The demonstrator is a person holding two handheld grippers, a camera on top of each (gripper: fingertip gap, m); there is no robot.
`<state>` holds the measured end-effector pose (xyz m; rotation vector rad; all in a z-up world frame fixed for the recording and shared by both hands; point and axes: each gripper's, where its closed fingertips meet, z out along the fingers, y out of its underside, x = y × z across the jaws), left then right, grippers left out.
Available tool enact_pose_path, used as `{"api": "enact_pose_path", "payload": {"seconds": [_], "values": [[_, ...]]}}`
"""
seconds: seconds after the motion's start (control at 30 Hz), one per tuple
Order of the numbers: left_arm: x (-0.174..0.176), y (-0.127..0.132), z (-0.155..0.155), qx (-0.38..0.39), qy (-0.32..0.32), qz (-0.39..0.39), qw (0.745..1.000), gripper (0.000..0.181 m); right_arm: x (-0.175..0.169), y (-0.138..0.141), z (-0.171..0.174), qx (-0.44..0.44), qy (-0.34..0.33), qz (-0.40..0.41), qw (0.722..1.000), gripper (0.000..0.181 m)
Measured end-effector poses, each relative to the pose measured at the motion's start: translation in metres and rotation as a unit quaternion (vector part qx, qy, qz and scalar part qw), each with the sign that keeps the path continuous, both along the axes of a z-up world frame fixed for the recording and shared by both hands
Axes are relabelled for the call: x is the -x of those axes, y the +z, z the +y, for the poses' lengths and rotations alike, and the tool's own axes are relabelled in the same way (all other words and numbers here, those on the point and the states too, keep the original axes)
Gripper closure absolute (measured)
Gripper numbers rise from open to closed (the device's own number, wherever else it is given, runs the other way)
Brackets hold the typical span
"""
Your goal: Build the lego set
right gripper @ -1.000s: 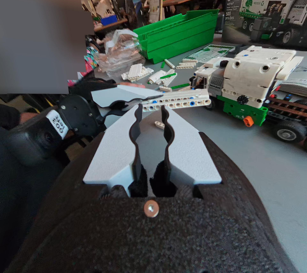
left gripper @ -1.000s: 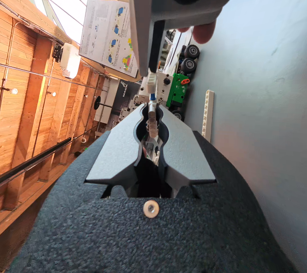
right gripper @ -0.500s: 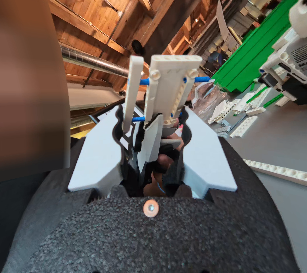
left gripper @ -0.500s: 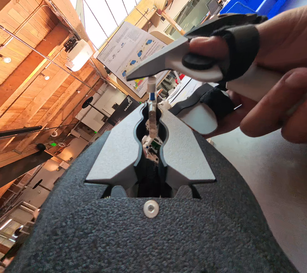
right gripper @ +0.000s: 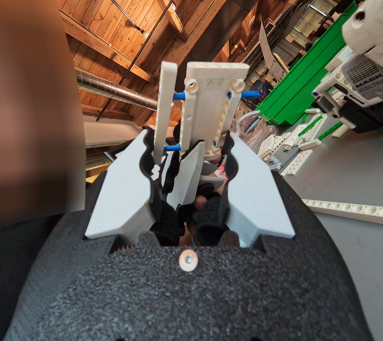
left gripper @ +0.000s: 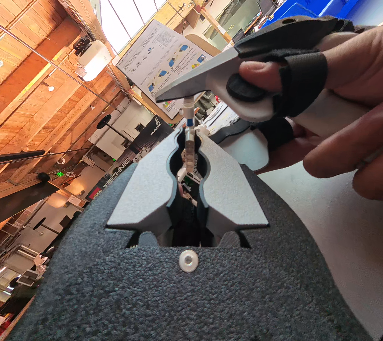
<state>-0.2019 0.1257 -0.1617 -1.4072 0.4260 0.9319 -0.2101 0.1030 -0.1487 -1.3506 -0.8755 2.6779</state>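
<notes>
Standing white panel assembly, blue pins

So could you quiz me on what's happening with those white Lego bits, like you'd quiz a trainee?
1. True or false: the left gripper is shut on the white panel.
2. What colour are the pins joining the white beam to the white panel? A red, B blue, C yellow.
3. Does the white beam sit flush against the white panel?

Key: 1 true. 2 B. 3 no, a gap remains, with the pins showing across it.
</notes>
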Motion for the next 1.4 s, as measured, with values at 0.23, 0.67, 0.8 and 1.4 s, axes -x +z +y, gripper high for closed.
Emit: {"api": "enact_pose_path", "payload": {"seconds": [0.23,0.67,0.8,1.4], "values": [[0.004,0.002,0.000,-0.003,-0.029,-0.043,0.999,0.175,-0.002,0.002,-0.002,-0.019,0.025,0.002,0.999,0.104],[-0.001,0.005,-0.006,-0.017,-0.008,0.001,1.000,0.175,-0.005,-0.001,-0.010,-0.073,0.018,0.001,0.997,0.111],[0.000,0.003,-0.004,-0.010,-0.001,0.002,1.000,0.174,-0.003,-0.003,-0.007,-0.076,0.011,-0.012,0.997,0.112],[-0.027,-0.008,-0.010,0.114,-0.381,-0.430,0.811,0.175,-0.042,0.010,0.044,-0.508,-0.052,0.036,0.859,0.145]]}}
